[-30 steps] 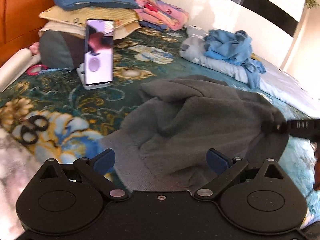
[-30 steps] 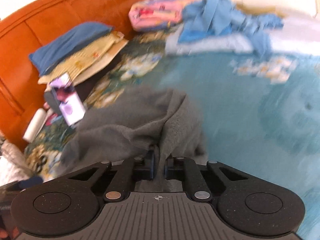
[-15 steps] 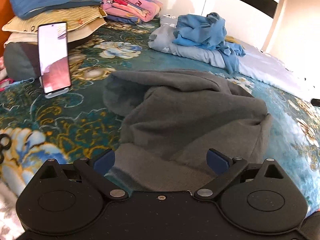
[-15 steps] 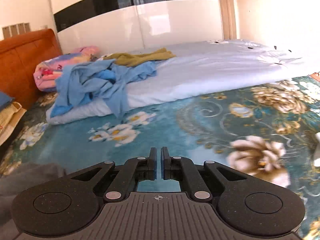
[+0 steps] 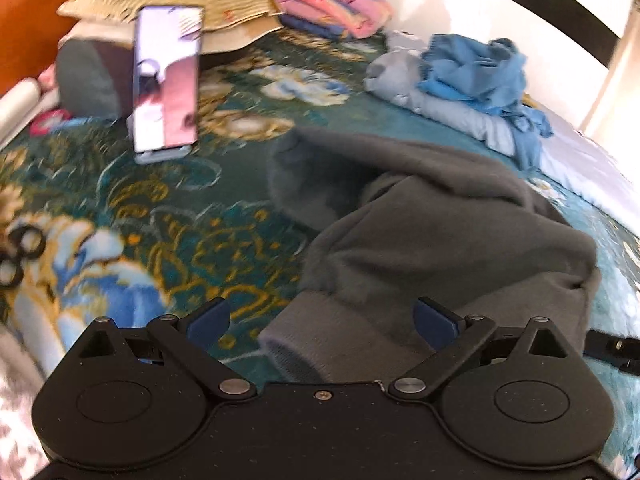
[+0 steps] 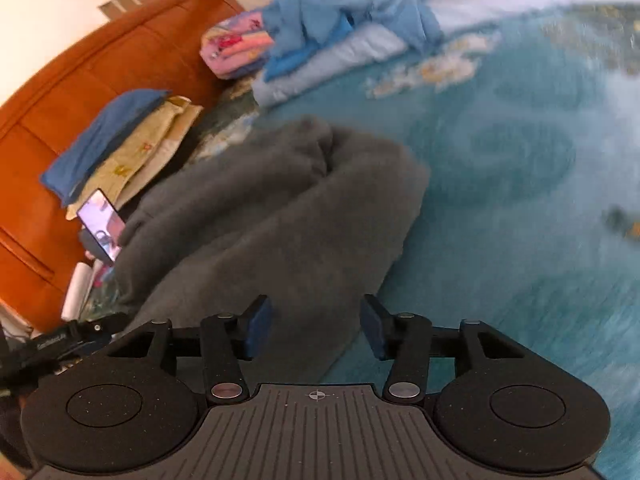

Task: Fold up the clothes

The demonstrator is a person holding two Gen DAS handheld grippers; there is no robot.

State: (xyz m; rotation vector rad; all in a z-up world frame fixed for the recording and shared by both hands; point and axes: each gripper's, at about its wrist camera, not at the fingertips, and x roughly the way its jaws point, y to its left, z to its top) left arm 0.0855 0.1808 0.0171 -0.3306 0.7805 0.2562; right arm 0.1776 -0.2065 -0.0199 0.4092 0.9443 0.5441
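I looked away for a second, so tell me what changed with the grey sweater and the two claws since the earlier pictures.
The right claw let go of the grey sweater, swung away toward the far side of the bed, then came back over the sweater's near edge; its pads have just been opening and press on nothing. The sweater now lies slumped on the bedspread. The left claw stayed open over the ribbed hem; the propped phone and blue clothes stayed put.

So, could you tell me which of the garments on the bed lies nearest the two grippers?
The dark grey fleece garment, bunched directly ahead of both grippers; the crumpled blue garment and folded pink patterned one lie farther back.
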